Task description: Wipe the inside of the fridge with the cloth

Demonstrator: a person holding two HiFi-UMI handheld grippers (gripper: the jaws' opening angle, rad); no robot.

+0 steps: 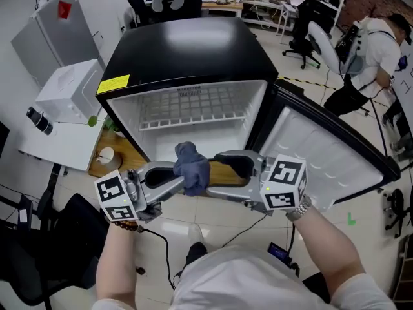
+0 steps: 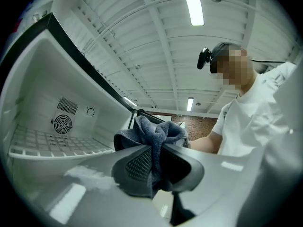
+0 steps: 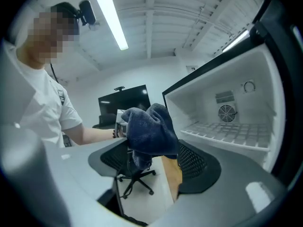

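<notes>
Head view: dark blue cloth [image 1: 191, 161] hung just in front of the open fridge [image 1: 187, 44]. The left gripper [image 1: 182, 180] was clamped on it; the right gripper [image 1: 217, 177] gaped wide around it, not pressing. Interior wiping looked not yet begun.

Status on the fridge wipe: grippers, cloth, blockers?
Left gripper shut on cloth. Right gripper open, jaws wide around cloth. Cloth in front of open fridge, not inside. Nothing seen blocking the opening.

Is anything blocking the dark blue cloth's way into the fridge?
Nothing visible. The dark blue cloth, pinched in the left gripper, faces the open black fridge; only a white wire shelf sits inside.
</notes>
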